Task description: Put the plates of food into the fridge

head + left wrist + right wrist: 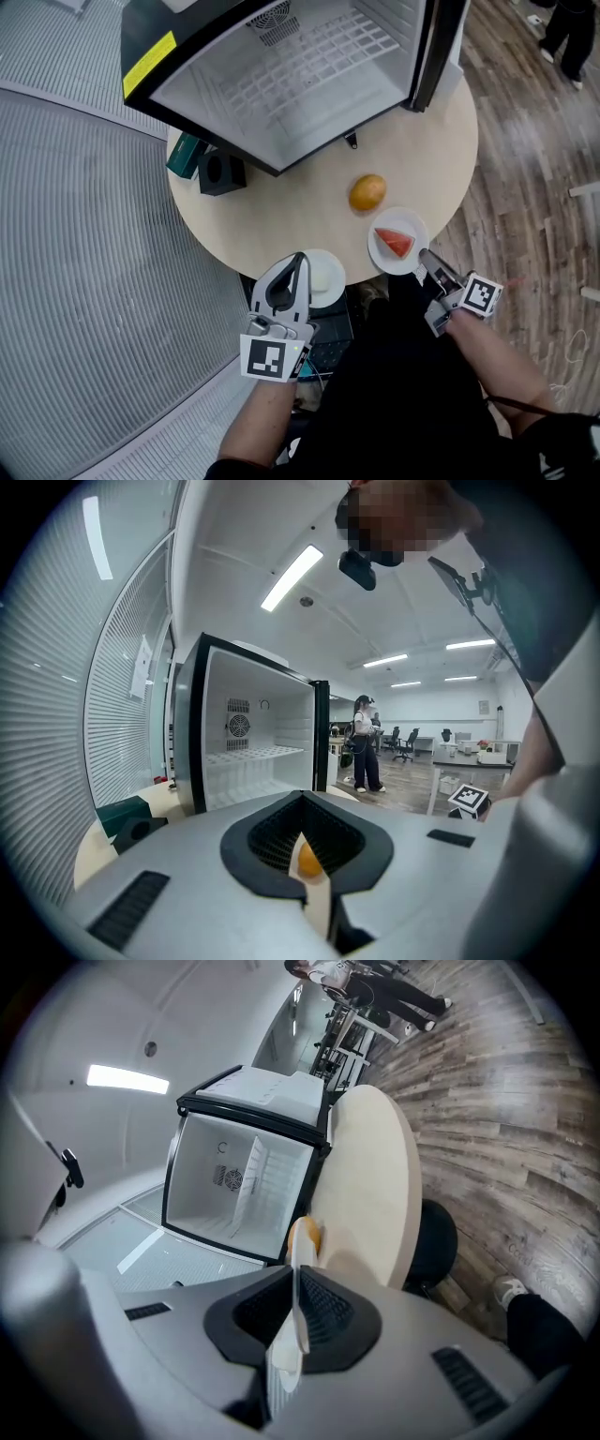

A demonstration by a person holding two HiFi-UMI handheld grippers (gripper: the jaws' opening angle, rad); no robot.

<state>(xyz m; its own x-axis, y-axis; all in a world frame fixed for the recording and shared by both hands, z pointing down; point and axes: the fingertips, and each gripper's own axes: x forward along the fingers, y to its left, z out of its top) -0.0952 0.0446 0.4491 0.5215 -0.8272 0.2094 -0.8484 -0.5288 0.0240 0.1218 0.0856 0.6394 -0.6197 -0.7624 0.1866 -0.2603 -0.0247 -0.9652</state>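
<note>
Our left gripper (299, 261) is clamped on the rim of a white plate (335, 283) at the near edge of the round table (272, 220). The food on it looks pale, and we cannot make it out. The open fridge (281, 84) stands at the far side. An orange fruit (367, 192) lies mid-table. Our right gripper (427, 258) pinches the rim of the watermelon plate (382, 253).
</note>
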